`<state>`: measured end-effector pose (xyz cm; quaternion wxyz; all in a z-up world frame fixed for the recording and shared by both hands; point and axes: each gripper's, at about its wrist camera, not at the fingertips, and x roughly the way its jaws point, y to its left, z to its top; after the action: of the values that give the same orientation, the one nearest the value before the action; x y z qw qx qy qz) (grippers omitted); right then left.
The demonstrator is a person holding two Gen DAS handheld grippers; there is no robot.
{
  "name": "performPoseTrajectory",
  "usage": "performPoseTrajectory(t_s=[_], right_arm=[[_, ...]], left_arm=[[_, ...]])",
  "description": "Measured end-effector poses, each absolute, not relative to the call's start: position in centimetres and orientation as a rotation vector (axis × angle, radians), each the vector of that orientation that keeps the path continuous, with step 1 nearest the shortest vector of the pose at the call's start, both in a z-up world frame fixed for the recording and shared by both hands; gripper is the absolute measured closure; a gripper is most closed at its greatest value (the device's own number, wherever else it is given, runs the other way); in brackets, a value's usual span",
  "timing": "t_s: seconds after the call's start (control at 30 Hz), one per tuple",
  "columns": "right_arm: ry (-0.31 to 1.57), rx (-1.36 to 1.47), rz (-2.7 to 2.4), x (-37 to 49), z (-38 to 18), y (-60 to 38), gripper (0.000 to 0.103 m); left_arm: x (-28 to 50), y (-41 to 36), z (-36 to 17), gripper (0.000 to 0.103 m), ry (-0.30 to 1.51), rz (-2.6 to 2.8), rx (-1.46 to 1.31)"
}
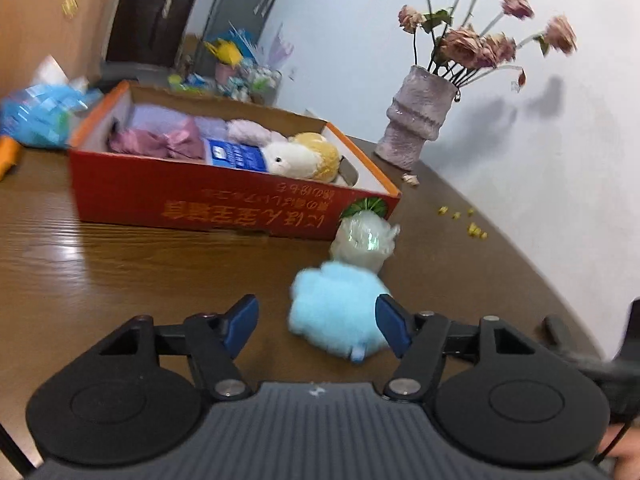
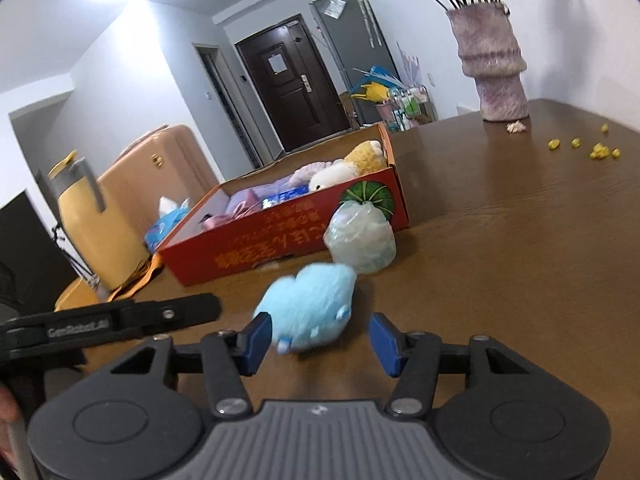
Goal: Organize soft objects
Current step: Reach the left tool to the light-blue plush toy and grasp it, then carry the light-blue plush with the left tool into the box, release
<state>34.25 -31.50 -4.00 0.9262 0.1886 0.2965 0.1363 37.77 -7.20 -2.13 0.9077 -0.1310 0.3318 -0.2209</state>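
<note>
A light blue plush toy (image 1: 338, 312) lies on the brown table in front of a red cardboard box (image 1: 208, 200). A pale green mesh bath pouf (image 1: 366, 240) rests against the box's near corner. The box holds a white and yellow plush (image 1: 300, 158), pink and purple cloths and a blue packet. My left gripper (image 1: 316, 326) is open, the blue plush just ahead between its fingers, nearer the right one. My right gripper (image 2: 320, 340) is open and the blue plush (image 2: 310, 308) lies between its fingers, touching the left one. The pouf (image 2: 360, 238) and box (image 2: 280, 240) lie beyond.
A purple vase (image 1: 416, 120) of dried pink flowers stands at the back right by the wall, with yellow crumbs (image 1: 464, 220) on the table near it. A blue tissue pack (image 1: 40, 116) lies left of the box. A tan suitcase (image 2: 140, 200) stands beyond the table's edge.
</note>
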Motion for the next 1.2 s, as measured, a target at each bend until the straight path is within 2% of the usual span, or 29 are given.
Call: performPoseTrajectory(t_s=[0.2,0.3,0.37,0.57,0.93,1.2], right_arm=[[0.644,0.442,0.293,38.9,-5.6,-31.0,0.058],[0.657,0.478,0.311,39.6,-6.7,-30.8,0.065],[0.651,0.502,0.319,39.7,-6.9,-30.9,0.067],[0.663,0.515,0.34,39.1,-6.7,-30.8,0.07],[0.59,0.46,0.365,30.7,-2.9,-30.8,0.07],[0.533,0.458,0.369,27.6,-0.9,-31.2,0.07]], left_arm=[[42.5,-7.4,-4.8,0.044,0.784,-0.54,-0.38],[42.8,-7.6,-5.5,0.054,0.791,-0.553,-0.386],[43.0,-7.4,-5.8,0.067,0.803,-0.572,-0.403],[41.6,-7.6,-4.9,0.068,0.794,-0.557,-0.372],[31.8,-7.3,-1.7,0.068,0.709,-0.569,-0.369],[29.4,-7.6,0.5,0.068,0.656,-0.587,-0.358]])
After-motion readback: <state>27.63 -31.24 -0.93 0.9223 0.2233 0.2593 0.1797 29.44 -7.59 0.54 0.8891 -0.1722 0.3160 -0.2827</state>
